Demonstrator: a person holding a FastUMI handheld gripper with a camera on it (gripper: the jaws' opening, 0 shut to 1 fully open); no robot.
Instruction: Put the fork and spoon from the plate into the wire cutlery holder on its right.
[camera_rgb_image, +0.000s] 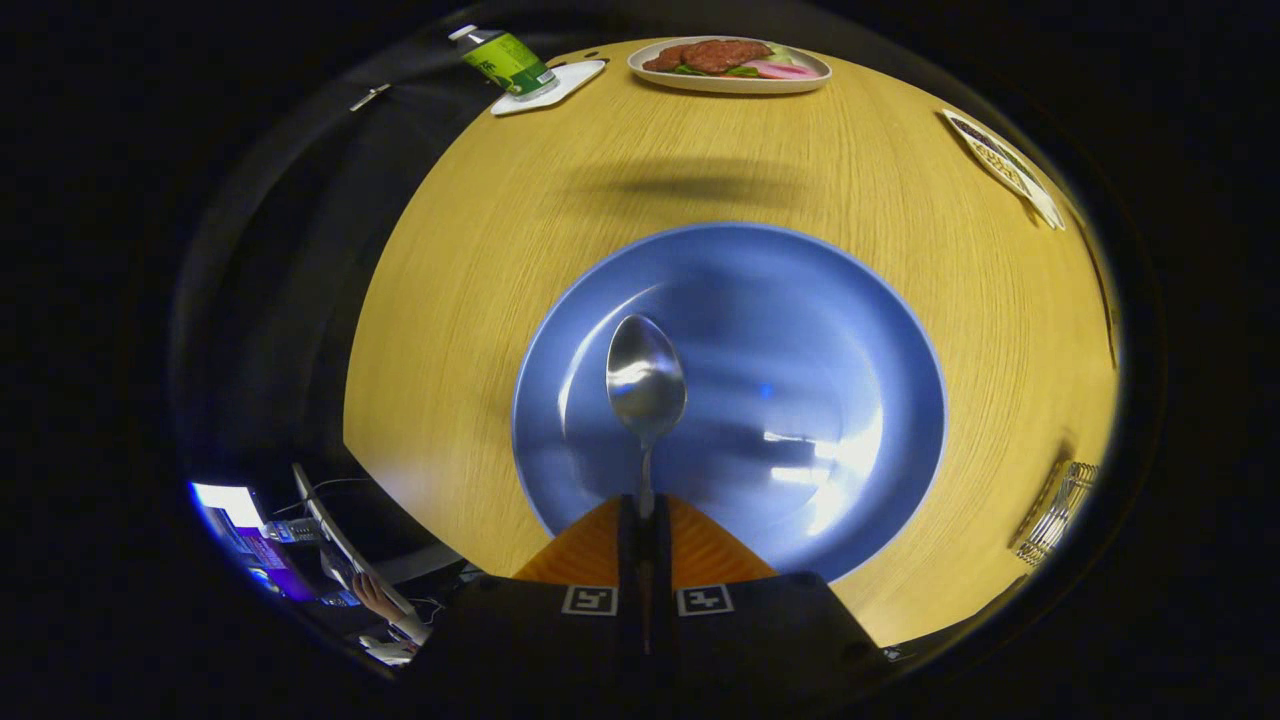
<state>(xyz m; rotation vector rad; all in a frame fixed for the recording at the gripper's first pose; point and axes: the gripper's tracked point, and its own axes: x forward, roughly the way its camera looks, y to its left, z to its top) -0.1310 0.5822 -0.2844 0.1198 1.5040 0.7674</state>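
Observation:
My gripper (645, 512) is shut on the handle of a metal spoon (646, 378), which sticks out straight ahead of the orange fingers (585, 555), bowl facing up. The spoon hangs above a large blue plate (850, 330) that lies just beyond the fingers on a round wooden table (480, 260). The plate's surface looks bare. The wire cutlery holder (1058, 508) stands to the right of the plate, near the table's edge; its contents are too small to tell.
At the table's far side sit a pale plate of food (730, 62), a green-labelled bottle on a white coaster (508, 62), and a patterned dish (1005, 165) at the far right. Off the table to the left, a person's hand (375, 598) rests by a lit screen.

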